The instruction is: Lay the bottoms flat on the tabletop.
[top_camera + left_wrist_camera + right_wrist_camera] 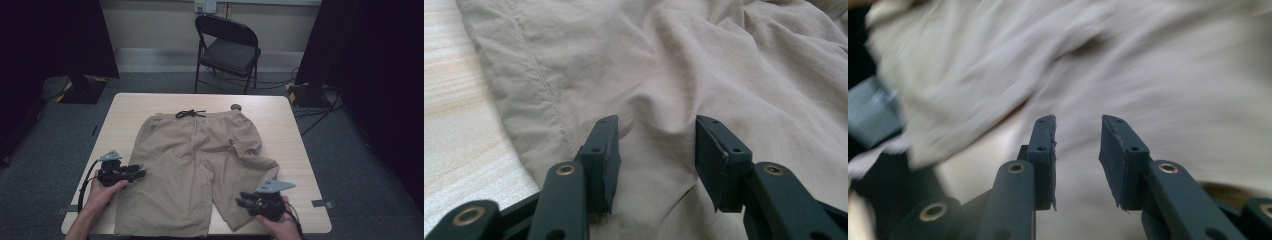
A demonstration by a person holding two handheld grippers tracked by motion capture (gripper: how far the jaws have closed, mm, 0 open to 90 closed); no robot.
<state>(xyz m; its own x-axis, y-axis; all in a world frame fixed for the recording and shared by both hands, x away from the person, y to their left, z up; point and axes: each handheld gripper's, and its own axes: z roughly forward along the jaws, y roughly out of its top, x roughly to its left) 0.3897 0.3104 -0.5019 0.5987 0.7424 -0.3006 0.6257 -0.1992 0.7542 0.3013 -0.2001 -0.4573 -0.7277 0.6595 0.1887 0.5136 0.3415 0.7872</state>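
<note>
A pair of khaki shorts lies flat on the light wooden table, waistband and black drawstring at the far side. My left gripper rests at the outer edge of the left leg. In the left gripper view its jaws stand open over the fabric, with a soft ridge of cloth between them and no pad pressing on it. My right gripper hovers over the hem of the right leg near the table's front edge. Its jaws are open above the blurred fabric.
The right leg is rumpled near its outer side. A small grey round object sits at the table's far edge. A black folding chair stands behind the table. Bare tabletop lies left of the shorts.
</note>
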